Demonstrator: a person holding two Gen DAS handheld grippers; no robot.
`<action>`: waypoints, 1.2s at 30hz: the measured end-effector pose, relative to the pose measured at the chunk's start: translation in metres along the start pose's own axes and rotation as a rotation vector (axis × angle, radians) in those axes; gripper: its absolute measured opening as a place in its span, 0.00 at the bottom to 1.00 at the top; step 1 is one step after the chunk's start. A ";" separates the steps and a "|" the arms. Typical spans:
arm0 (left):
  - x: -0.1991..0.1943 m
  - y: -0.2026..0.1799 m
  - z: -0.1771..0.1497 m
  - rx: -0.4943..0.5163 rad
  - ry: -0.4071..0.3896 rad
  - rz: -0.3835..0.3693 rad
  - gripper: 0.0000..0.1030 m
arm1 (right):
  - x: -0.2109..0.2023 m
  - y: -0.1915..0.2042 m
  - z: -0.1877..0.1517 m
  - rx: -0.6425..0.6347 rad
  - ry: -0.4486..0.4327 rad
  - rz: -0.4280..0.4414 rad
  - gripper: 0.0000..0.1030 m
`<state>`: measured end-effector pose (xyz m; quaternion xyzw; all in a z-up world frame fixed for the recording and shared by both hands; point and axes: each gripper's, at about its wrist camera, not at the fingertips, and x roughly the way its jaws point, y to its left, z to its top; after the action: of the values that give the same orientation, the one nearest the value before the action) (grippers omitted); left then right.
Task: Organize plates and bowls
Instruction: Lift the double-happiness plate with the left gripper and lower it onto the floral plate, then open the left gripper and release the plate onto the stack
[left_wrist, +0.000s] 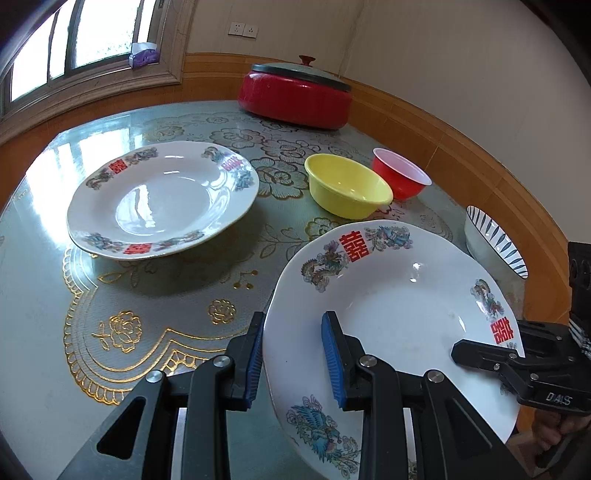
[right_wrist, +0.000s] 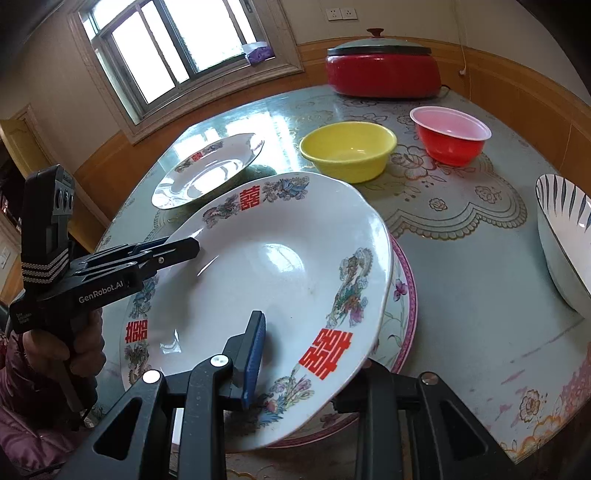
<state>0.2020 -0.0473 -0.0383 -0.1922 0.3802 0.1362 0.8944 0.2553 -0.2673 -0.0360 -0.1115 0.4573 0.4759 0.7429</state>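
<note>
Both tools clamp one white ceramic deep plate with red double-happiness characters (right_wrist: 266, 280), the left tool (left_wrist: 295, 362) on its near-left rim and the right tool (right_wrist: 306, 373) on its lower-right rim, probably so the wide, slippery dish stays steady. It hangs tilted at lower centre of the right view, above a pink-rimmed floral plate (right_wrist: 402, 295) on the green floral-covered worktop (right_wrist: 472, 266). A matching white plate (left_wrist: 162, 199) lies at centre left of the left view, likely the stacking spot.
</note>
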 end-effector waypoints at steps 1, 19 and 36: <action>0.003 -0.001 -0.002 -0.002 0.006 0.006 0.30 | 0.002 -0.003 0.000 0.000 0.008 0.004 0.27; 0.009 -0.013 -0.006 0.001 0.005 0.104 0.31 | 0.007 -0.021 0.004 -0.030 0.058 -0.015 0.30; 0.004 -0.020 -0.012 0.062 0.004 0.112 0.36 | -0.016 -0.006 0.000 -0.046 0.041 -0.244 0.32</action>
<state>0.2057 -0.0704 -0.0441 -0.1433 0.3963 0.1740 0.8900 0.2582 -0.2798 -0.0250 -0.1930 0.4445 0.3901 0.7829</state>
